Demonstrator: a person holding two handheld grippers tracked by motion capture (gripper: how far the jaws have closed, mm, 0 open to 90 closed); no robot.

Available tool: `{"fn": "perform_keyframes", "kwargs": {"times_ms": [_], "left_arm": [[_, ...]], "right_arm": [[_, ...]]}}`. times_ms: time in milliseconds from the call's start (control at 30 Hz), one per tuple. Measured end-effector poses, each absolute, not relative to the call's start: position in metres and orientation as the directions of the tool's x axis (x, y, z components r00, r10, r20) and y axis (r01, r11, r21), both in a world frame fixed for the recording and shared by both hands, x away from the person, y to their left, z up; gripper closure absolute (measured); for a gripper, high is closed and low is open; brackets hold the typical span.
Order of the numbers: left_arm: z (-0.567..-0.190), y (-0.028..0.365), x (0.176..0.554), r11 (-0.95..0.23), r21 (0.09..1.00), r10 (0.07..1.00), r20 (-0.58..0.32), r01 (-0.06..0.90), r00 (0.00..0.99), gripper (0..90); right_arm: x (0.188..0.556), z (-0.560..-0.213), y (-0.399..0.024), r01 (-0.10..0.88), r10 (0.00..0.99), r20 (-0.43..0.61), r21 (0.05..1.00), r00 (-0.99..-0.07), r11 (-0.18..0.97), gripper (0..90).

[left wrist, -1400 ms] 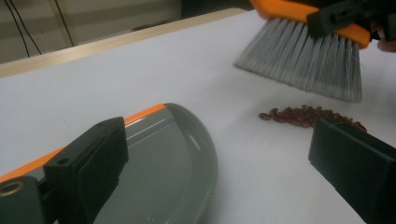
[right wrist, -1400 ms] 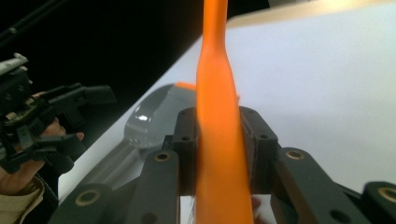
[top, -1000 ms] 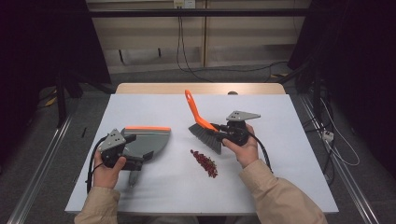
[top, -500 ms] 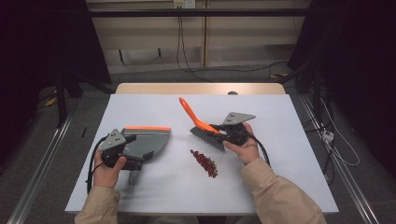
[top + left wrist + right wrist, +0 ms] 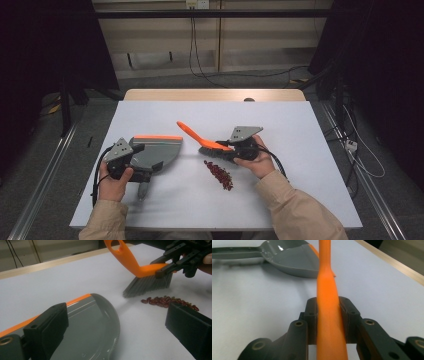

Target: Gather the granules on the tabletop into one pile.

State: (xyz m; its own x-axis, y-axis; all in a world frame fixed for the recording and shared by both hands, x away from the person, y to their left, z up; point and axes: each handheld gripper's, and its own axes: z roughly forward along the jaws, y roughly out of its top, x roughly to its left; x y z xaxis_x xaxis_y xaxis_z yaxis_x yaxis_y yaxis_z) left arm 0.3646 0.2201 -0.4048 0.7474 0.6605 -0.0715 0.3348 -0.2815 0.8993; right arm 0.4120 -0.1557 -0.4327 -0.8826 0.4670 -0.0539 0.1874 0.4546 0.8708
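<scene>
Right gripper (image 5: 226,148) clamps the brush (image 5: 202,140), bristles just behind the beans (image 5: 219,174), ready to sweep; left gripper (image 5: 141,156), jaws apart, steadies the dustpan (image 5: 155,151) facing them.

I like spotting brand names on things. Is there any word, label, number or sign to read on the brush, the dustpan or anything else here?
None: no readable text on the brush, the dustpan, the beans or the table.
</scene>
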Motion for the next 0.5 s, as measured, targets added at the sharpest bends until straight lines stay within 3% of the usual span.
{"fn": "perform_keyframes", "kwargs": {"times_ms": [500], "left_arm": [[-0.4049,0.2204,0.3647,-0.279,0.899,0.663,-0.073,0.336,0.745,4.7]], "right_arm": [[0.4022,-0.4317,-0.1538,0.139,0.374,-0.069,0.855,-0.925,0.5,70.7]]}}
